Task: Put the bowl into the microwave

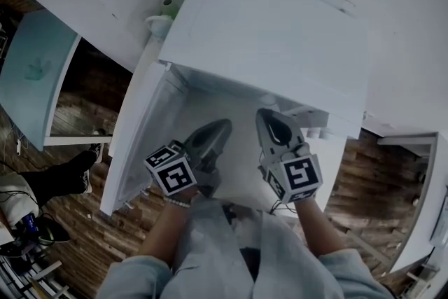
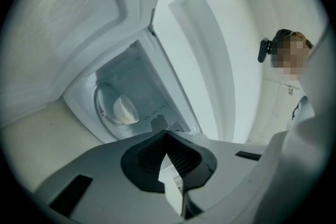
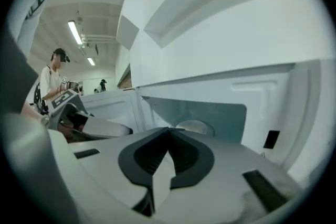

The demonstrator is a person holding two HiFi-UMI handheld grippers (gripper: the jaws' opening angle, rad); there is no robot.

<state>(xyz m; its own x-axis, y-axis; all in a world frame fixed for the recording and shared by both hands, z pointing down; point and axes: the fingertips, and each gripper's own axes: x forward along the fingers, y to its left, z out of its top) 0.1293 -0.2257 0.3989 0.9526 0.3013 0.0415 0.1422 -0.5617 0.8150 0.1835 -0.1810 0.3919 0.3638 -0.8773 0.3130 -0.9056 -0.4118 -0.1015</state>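
Left gripper view — bowl (image 2: 124, 109) sits inside microwave (image 2: 144, 78); we see left gripper (image 2: 167, 140) and right gripper (image 3: 169, 134) jaws pressed together, empty — slamming the door (image 1: 136, 143) may jolt it.
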